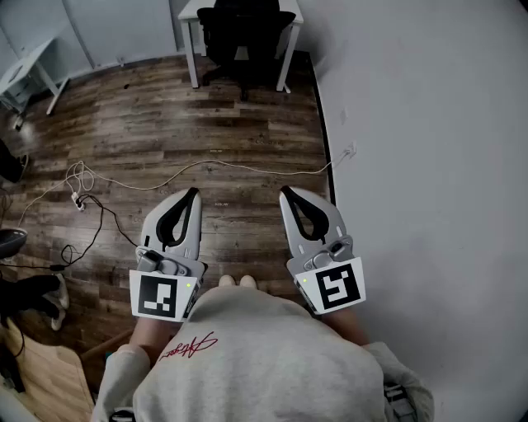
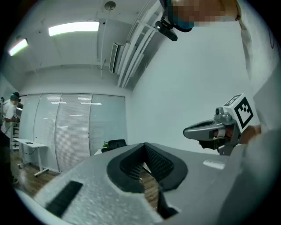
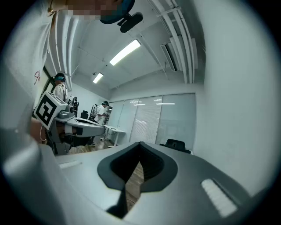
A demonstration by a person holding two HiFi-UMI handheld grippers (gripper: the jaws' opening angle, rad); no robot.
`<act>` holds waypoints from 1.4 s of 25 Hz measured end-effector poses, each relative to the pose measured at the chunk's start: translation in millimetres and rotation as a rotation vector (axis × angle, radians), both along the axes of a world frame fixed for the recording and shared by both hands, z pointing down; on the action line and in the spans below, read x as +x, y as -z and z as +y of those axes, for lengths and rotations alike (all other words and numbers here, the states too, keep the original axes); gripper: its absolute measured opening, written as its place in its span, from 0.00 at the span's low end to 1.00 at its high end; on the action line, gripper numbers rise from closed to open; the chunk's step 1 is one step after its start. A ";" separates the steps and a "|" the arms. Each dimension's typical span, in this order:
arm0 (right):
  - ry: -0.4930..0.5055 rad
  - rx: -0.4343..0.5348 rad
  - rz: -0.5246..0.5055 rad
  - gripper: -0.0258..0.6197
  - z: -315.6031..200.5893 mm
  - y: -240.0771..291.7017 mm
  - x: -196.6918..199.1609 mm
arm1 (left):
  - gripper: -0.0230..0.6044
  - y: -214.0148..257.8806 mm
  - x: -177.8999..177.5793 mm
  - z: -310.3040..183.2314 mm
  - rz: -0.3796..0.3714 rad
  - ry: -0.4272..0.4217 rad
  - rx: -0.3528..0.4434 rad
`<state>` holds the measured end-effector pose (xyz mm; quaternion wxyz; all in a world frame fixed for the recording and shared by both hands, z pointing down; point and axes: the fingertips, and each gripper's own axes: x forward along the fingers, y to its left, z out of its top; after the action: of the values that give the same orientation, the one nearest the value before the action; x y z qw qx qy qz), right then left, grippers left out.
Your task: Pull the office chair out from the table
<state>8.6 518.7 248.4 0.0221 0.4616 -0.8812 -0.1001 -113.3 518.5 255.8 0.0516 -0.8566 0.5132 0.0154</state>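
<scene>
Black office chair [image 1: 245,37] with broad backrest: tucked under white rectangular table [image 1: 191,11] at far end of room, back toward camera, close to white wall [image 1: 429,124]. Left gripper [image 1: 193,194], right gripper [image 1: 286,193]: jaws pressed together, nothing between, level over dark wood-plank floor [image 1: 214,132], well apart from chair.

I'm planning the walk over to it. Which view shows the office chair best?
The head view: the office chair is seen from above, seat and base, pushed in at the white table. Both gripper views catch only its small, distant dark backrest.
</scene>
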 end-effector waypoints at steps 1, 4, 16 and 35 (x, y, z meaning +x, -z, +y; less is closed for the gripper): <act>-0.004 -0.017 0.015 0.04 1.3 -4.1 1.0 | 0.03 0.7 -0.8 0.8 -0.001 -0.001 -0.001; -0.014 -0.061 0.050 0.04 4.2 -14.9 4.7 | 0.03 2.5 -1.7 1.9 -0.004 -0.001 0.001; 0.006 -0.005 0.017 0.04 0.5 -4.1 10.0 | 0.03 2.5 9.6 2.5 -0.006 -0.001 0.012; 0.023 -0.077 0.050 0.04 -7.5 -32.3 50.0 | 0.03 -7.7 45.4 4.0 -0.013 0.036 0.003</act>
<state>58.5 511.3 280.7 0.0606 0.4477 -0.8887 -0.0779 -67.9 522.5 263.5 0.0564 -0.8471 0.5283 0.0098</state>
